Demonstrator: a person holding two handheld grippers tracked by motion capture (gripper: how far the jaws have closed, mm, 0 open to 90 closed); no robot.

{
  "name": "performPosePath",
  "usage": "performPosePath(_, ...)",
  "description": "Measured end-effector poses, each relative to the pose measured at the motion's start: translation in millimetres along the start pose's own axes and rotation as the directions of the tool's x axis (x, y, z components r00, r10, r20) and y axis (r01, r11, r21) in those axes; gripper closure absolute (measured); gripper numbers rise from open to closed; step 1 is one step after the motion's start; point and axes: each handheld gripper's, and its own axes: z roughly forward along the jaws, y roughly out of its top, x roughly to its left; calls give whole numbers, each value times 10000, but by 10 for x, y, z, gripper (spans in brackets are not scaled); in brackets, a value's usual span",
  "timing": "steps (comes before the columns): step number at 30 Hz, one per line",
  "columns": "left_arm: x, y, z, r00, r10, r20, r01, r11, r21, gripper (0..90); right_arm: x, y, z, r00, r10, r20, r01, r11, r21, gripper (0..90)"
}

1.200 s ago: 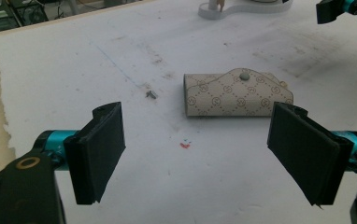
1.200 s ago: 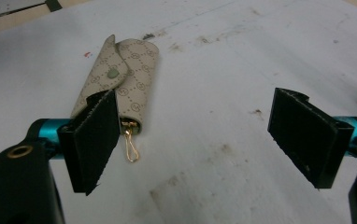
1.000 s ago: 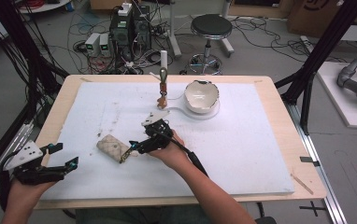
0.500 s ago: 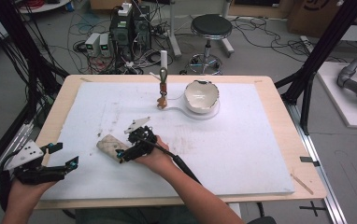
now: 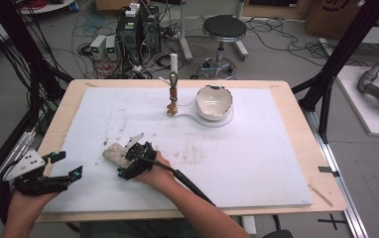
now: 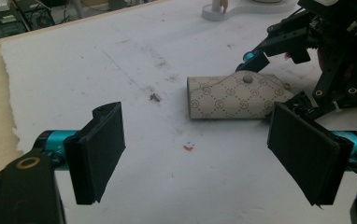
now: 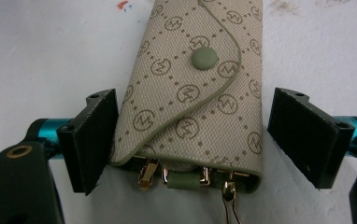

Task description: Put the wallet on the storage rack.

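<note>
Material: we see woven beige fabric with a printed monogram on the pouch (image 7: 200,102), its flap shut by one green snap (image 7: 203,59).
Place: the pouch lies flat on the white mat (image 5: 257,148), well short of the bowl (image 5: 214,101) and to its left, toward our near edge.
Weight: we judge it light; it looks thin.
Stiffness: soft walls, likely to give under the pads, so we expect a firm pinch across the width to hold.
Loose parts: gold clips (image 7: 148,173) hang out of the near end of the pouch and may swing or snag.
Hold: we would take it across the body on the near side of the snap, clear of the clips.
Right gripper (image 7: 200,135): jaws spread, one each side of the pouch; the left pad touches or nearly touches its edge, the right stands apart.
Left gripper (image 6: 204,154): jaws wide, holding nothing, left of the pouch and well apart from it.
</note>
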Motion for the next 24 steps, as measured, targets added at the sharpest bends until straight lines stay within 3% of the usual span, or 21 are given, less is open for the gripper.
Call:
performPosePath(6,-11,0,16,10000,-12,37,12,10000,37,191,13,-1,0,10000,46,61,-46,10000,9,178)
performPosePath(13,-6,-3,15,10000,-54,40,54,10000,29,191,-18,-14,-51,10000,44,-12,-44,9999,-112,350)
performPosePath(19,-1,-6,21,9999,-113,40,113,9999,-7,191,-23,-17,-83,10000,-27,60,28,10000,-80,370)
performPosePath(21,7,-9,23,10000,-85,48,85,10000,23,191,-50,-21,-110,9997,-230,-20,230,9997,-106,371)
performPosePath(24,12,-9,33,9999,-118,62,117,9999,33,191,-77,-25,-189,9997,-111,-202,107,9998,-184,371)
